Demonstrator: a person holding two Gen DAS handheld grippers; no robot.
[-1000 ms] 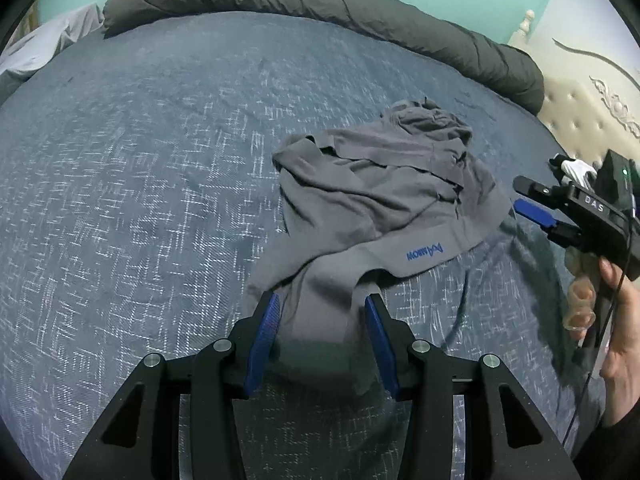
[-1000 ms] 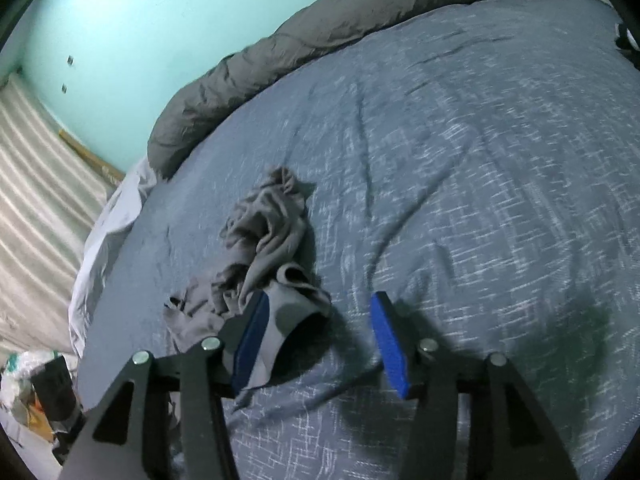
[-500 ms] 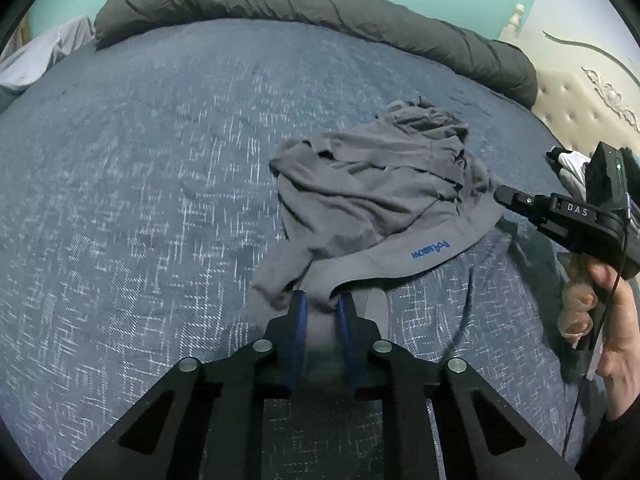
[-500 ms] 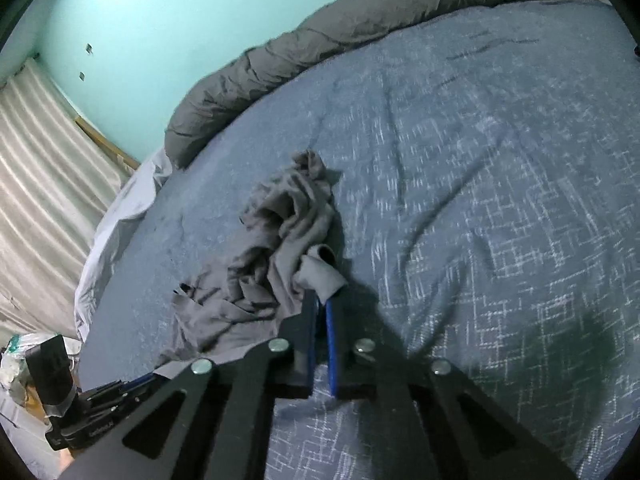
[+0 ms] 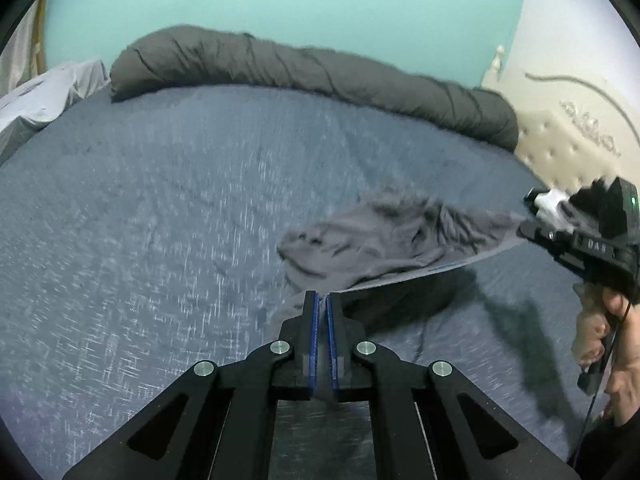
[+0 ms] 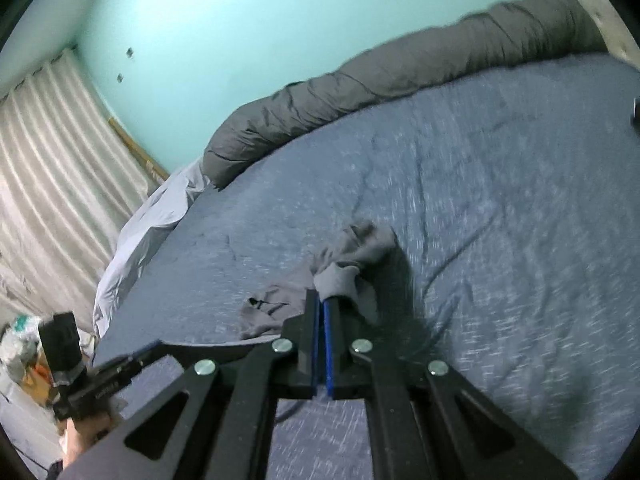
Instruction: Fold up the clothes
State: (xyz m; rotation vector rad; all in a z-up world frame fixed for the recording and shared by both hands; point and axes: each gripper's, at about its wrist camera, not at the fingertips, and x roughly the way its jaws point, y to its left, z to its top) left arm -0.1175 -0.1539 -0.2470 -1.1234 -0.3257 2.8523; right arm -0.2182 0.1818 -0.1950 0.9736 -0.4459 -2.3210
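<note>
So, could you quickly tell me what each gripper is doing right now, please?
Left gripper: closed on the waistband of the grey garment.
Right gripper: closed on the garment's other end.

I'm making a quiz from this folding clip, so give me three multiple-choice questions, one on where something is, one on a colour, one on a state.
1. Where does the rolled dark grey duvet lie?
A. along the far edge of the bed
B. on the floor
C. under the garment

2. What colour is the wall behind the bed?
A. yellow
B. turquoise
C. red

3. How does the grey garment stand?
A. folded flat on the bed
B. held stretched between both grippers
C. lying untouched

Answers:
1 A, it runs along the bedspread's far edge.
2 B, both views show it.
3 B, the left gripper and the right gripper each have shut jaws on an end.
</note>
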